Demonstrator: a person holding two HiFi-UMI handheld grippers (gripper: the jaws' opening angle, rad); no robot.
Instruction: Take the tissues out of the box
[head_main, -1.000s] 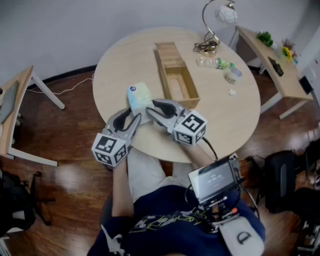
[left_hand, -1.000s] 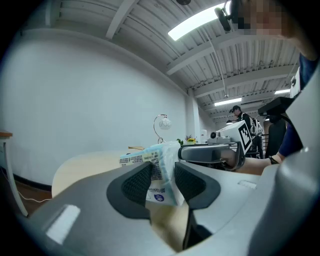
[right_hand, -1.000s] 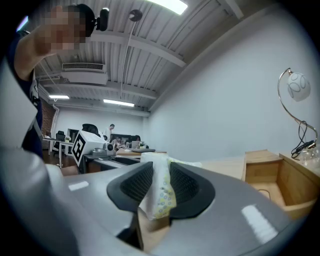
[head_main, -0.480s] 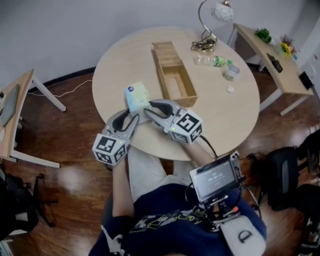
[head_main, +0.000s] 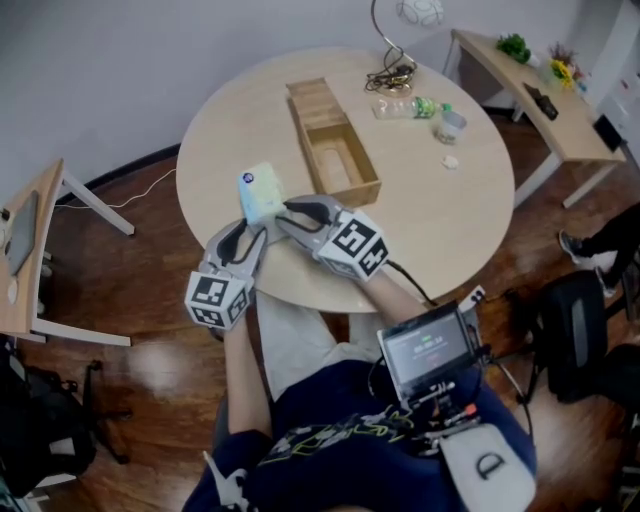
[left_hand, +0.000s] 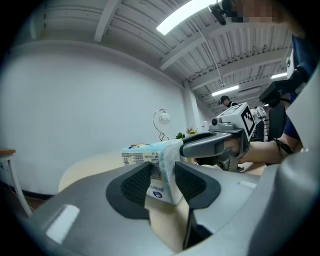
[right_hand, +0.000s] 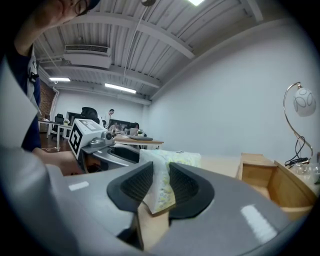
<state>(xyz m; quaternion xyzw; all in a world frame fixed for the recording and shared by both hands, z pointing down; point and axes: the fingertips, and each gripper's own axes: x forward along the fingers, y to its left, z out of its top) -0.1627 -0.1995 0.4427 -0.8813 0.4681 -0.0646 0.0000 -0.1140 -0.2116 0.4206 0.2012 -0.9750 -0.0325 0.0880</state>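
Note:
A soft tissue pack (head_main: 259, 190), pale blue and green, lies near the round table's front edge, apart from the open wooden box (head_main: 335, 150) behind it. My left gripper (head_main: 250, 224) has the pack's near end (left_hand: 150, 160) between its pads; its jaws are opening, though both pads touch the wrapper. From the right, my right gripper (head_main: 289, 209) is shut on the pack's other side, pinching the patterned wrapper (right_hand: 165, 172). Each gripper shows in the other's view: the right gripper (left_hand: 215, 142) and the left gripper (right_hand: 102, 147). The box (right_hand: 270, 180) looks empty inside.
A curved lamp (head_main: 398, 25) with its cord, a lying plastic bottle (head_main: 408, 105) and small items sit at the table's (head_main: 450, 220) far right. A side desk (head_main: 520, 80) stands at the right, another desk (head_main: 30, 250) at the left. A screen (head_main: 425, 348) hangs at the person's chest.
Both grippers stay on the tissue pack at the table's front edge. The head view has shifted, so everything sits slightly further left and higher in the picture.

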